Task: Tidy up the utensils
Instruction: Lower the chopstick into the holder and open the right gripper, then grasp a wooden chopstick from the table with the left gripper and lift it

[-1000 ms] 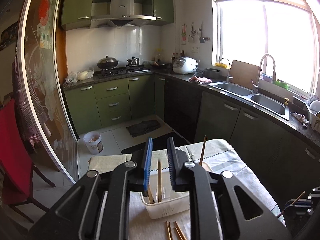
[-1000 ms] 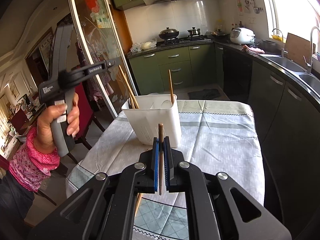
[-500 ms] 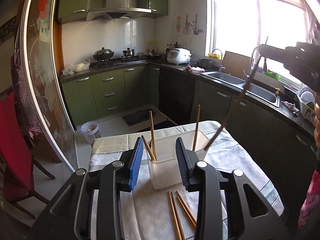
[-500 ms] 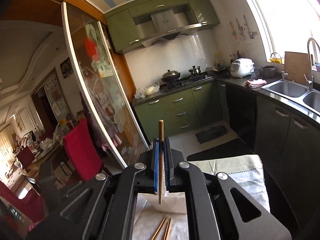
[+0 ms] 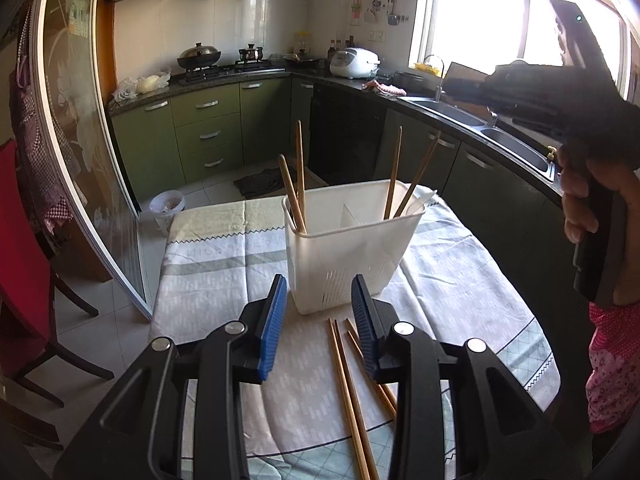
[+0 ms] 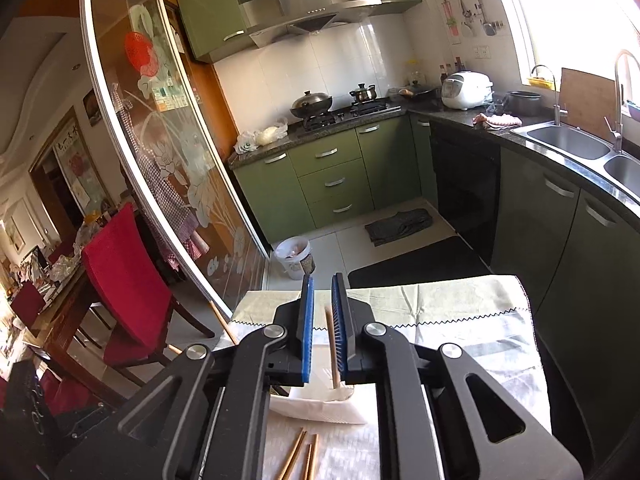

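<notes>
A white plastic utensil basket [image 5: 352,248] stands on the cloth-covered table [image 5: 208,280]. Several wooden chopsticks [image 5: 298,188] stand in it, two on the left side and two [image 5: 394,174] on the right. Several loose chopsticks [image 5: 348,392] lie on the cloth in front of it. My left gripper [image 5: 318,312] is open and empty, just short of the basket. My right gripper [image 6: 320,332] is open above the basket [image 6: 320,404], and a chopstick [image 6: 332,344] stands free between its jaws. In the left wrist view the right gripper's body [image 5: 560,92] is held high at the right.
Loose chopsticks [image 6: 300,456] also show in the right wrist view. Green kitchen cabinets [image 5: 208,136], a sink counter [image 5: 480,124] and a glass sliding door [image 5: 76,160] surround the table. A red chair [image 6: 124,264] stands left of the table, and a small bin [image 5: 166,206] on the floor beyond.
My right gripper carried a chopstick up over the basket and opened, so the chopstick now stands in the basket. My left gripper drew back from the basket and opened wider.
</notes>
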The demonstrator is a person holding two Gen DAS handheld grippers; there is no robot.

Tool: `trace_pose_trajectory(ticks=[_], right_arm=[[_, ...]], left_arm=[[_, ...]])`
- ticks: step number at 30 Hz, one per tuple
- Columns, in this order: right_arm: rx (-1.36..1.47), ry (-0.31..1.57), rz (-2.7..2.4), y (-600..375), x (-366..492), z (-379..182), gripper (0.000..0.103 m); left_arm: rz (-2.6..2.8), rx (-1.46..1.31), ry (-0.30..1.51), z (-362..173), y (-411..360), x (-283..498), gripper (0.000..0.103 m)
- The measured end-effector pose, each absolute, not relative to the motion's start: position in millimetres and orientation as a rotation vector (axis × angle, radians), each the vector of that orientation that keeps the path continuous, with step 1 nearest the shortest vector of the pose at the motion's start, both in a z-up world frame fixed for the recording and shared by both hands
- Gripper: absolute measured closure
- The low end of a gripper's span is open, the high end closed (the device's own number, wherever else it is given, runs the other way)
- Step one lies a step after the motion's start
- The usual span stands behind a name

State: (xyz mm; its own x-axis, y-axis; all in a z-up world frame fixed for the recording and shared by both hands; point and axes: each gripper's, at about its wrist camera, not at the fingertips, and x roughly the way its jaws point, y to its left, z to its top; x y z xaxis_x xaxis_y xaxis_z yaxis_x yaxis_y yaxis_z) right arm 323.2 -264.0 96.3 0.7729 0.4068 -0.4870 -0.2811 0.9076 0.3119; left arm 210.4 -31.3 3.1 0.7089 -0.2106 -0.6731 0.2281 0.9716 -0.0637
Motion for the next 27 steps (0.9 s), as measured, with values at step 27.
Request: trace_pose_trajectory(ticks=[27], right_arm=[[0.343,0.668,0.392,-399.2,179.6,5.2,0.079]], left_arm=[[-0.188,0.102,1.211,-149.5,-76.9,267.7,0.076]])
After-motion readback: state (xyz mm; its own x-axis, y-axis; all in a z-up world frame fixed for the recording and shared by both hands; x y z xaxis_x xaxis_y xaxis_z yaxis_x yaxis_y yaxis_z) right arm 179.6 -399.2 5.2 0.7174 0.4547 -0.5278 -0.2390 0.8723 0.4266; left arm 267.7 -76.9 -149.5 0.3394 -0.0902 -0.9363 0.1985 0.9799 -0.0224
